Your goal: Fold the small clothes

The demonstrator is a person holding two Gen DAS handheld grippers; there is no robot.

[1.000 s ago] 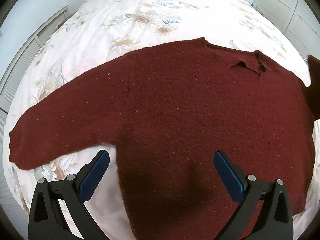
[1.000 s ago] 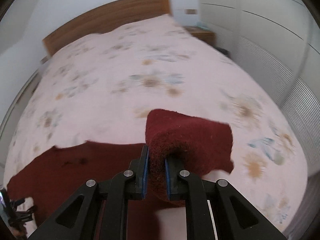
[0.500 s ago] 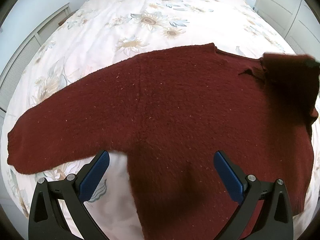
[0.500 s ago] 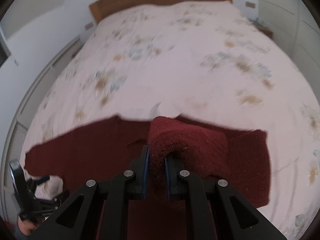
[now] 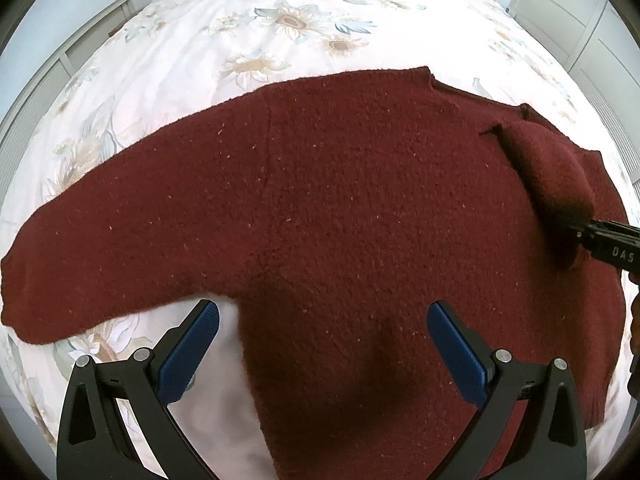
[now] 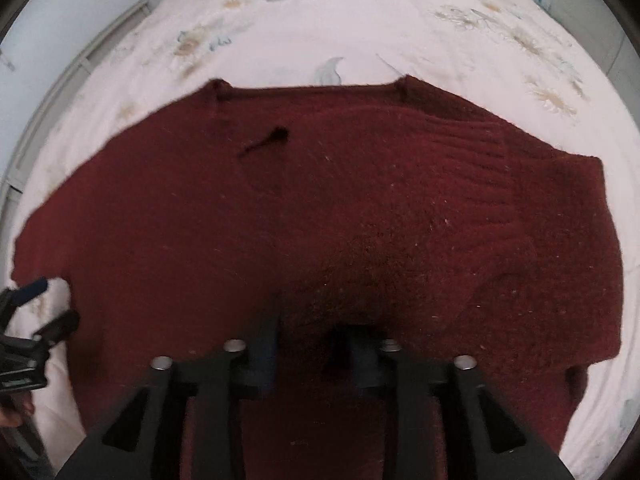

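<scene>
Burgundy knitted wool fills both views: a small sweater [image 5: 340, 208] lies flat, spread on a bed [image 5: 280, 20] whose pale cover is printed with sunflowers. Going left to right, its 1 unfolded sleeve [image 5: 100, 248] stretches out sideways over the cover, likely waiting its turn to be folded. Next comes the left gripper [image 5: 322, 344], hanging over the sweater's lower body with its blue ribbed pads wide apart and nothing between them. Farther right, the other sleeve [image 5: 548, 172] is laid back across the chest, a thick soft roll with a ribbed cuff. At its end is the right gripper [image 6: 310, 340]. Its jaws have just been opening, and the sleeve fabric sits between them, seemingly no longer squeezed. The yarn looks fuzzy, flecked with pale specks, and a small dark hole [image 6: 268, 140] shows below the neckline.
</scene>
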